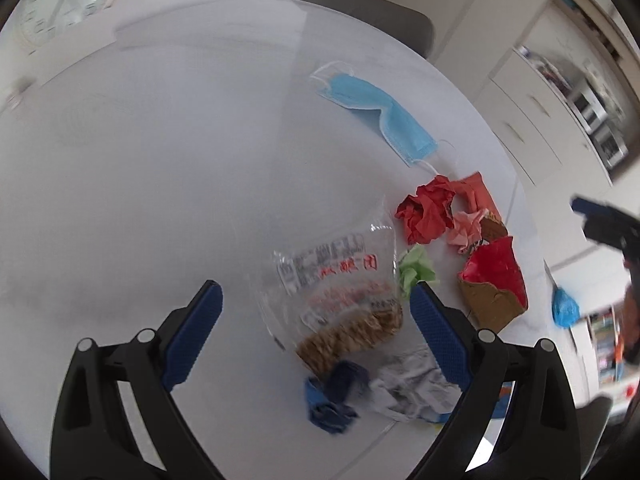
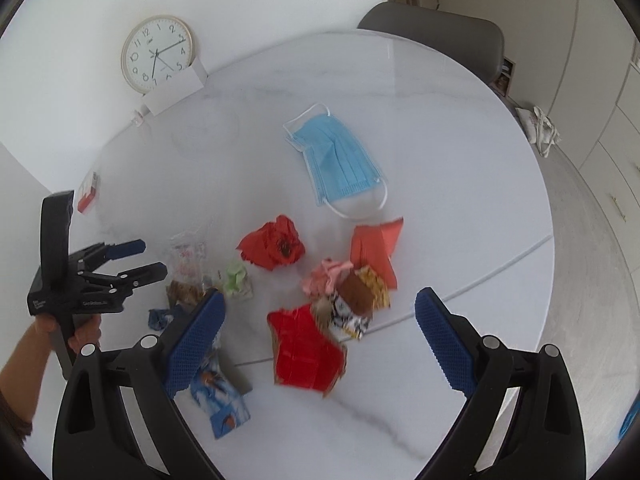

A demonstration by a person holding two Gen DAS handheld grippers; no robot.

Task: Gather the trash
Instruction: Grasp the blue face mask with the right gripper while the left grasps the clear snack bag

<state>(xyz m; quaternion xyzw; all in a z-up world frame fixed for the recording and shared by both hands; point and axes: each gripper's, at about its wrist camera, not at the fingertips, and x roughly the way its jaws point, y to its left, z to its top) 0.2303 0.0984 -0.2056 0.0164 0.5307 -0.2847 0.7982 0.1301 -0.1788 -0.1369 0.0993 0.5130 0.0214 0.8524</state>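
Note:
Trash lies scattered on a white round table [image 2: 460, 160]. In the left wrist view my left gripper [image 1: 316, 286] is open over a clear plastic bag [image 1: 340, 280] with brown crumbs in it. Beside it lie a green paper ball [image 1: 416, 270], a red paper ball [image 1: 426, 212] and a blue face mask [image 1: 376, 112]. My right gripper [image 2: 320, 296] is open above a torn red cardboard piece [image 2: 304, 348] and a brown-and-yellow wrapper [image 2: 360, 300]. The same view shows the left gripper [image 2: 150, 257] open at the left, held by a hand [image 2: 80, 328].
A blue printed wrapper [image 2: 220, 392] lies near the table's front. A clock [image 2: 156, 54] and a white card [image 2: 176, 88] stand at the back left, a grey chair [image 2: 440, 36] behind. A white cable [image 2: 480, 276] crosses the table. A small red-and-white box [image 2: 88, 192] sits at the left edge.

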